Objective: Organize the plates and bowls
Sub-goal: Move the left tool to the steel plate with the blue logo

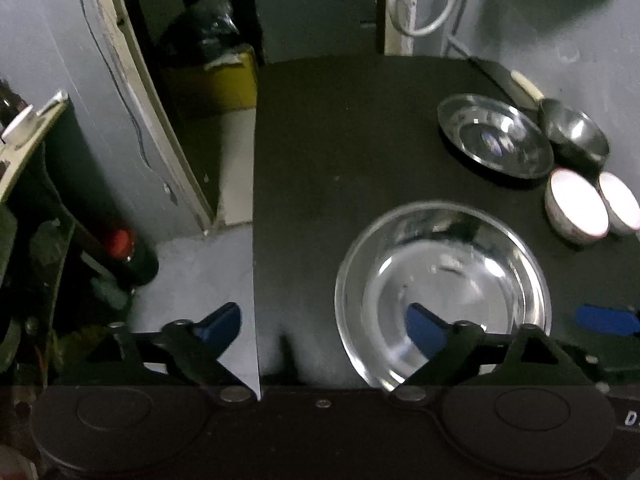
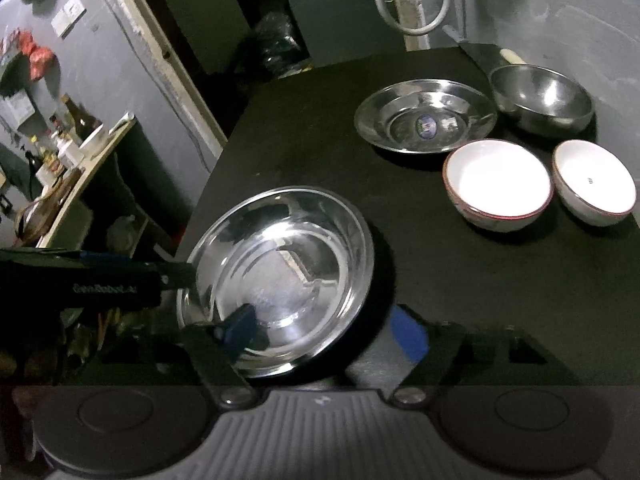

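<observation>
A large shiny steel plate (image 1: pixel 440 280) (image 2: pixel 280 272) lies on the black table (image 1: pixel 340 140) (image 2: pixel 320 120) near its front left corner. My left gripper (image 1: pixel 324 324) is open and straddles the plate's left rim, with one blue finger (image 1: pixel 424 328) over the dish and the other off the table edge. My right gripper (image 2: pixel 324 332) is open too, astride the plate's near right rim without pressing on it. Farther back right sit a smaller steel plate (image 1: pixel 496 136) (image 2: pixel 424 116), a steel bowl (image 1: pixel 576 132) (image 2: pixel 540 96) and two white bowls (image 2: pixel 498 182) (image 2: pixel 594 182).
A cream-handled knife (image 1: pixel 524 84) lies at the table's back right by the wall. The table's left edge (image 1: pixel 256 240) drops to the grey floor, where a red-capped bottle (image 1: pixel 120 244) stands. A cluttered side shelf (image 2: pixel 80 148) is at the far left.
</observation>
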The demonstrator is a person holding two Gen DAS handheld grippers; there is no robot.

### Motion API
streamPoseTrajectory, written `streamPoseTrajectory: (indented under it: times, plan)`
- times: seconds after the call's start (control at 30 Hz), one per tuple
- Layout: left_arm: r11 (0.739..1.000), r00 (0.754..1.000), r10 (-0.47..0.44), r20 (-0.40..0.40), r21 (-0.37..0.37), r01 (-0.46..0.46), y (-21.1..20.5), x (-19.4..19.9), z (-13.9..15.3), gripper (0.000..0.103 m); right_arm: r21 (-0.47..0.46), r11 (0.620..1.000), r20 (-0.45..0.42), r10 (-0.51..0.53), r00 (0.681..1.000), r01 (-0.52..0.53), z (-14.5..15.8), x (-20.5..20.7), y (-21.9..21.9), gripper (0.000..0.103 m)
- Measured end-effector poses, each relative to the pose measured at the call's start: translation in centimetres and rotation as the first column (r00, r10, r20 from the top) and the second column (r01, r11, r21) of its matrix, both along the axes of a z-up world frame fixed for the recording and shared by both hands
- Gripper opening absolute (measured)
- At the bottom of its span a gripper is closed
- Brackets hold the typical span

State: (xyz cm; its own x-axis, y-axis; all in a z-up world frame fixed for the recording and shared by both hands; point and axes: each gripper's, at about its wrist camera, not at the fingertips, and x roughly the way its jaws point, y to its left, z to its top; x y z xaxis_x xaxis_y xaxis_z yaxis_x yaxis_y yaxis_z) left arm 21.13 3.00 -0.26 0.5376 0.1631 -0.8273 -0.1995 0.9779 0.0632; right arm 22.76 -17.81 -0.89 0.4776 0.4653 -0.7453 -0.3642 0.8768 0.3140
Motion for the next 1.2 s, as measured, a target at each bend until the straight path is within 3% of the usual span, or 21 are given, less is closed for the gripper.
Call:
streamPoseTrajectory:
  times: [0.17,0.3,0.53,0.73,0.9,1.2]
  plan:
    - [1.0,0.999,-0.002,0.036,0.006,0.002,-0.1,0.5,0.7,0.102,0.031,0.998,0.021,-0.054,0.998,0.054,0.3,0.1,-1.3,0.103]
    - [0.999,0.998,-0.033,0.058,0.015,0.032,-0.6,1.3,1.1,0.102,0.057,0.995,0.04,-0.089,0.995,0.087,0.5,0.3,-2.4,0.103]
    - [0.981,0.971,-0.105,0.216,-0.138,0.137,-1.2,3.6,2.9,0.102,0.065,0.989,0.189,-0.139,0.972,0.129,2.6,2.1,-4.8,0.103]
    - [0.963,0.949,-0.144,0.281,-0.179,0.2,-3.0,7.4,3.3,0.102,0.069,0.963,0.258,-0.269,0.928,0.26,4.8,5.6,-7.5,0.103]
    - [0.959,0.944,-0.131,0.303,-0.202,0.198,-3.6,10.5,3.3,0.102,0.094,0.95,0.253,-0.312,0.916,0.298,5.3,8.5,-8.9,0.103]
    - [0.965,0.97,-0.091,0.227,-0.221,0.142,-3.5,16.6,0.7,0.102,0.137,0.953,0.153,-0.289,0.945,0.27,2.2,13.1,-7.7,0.103]
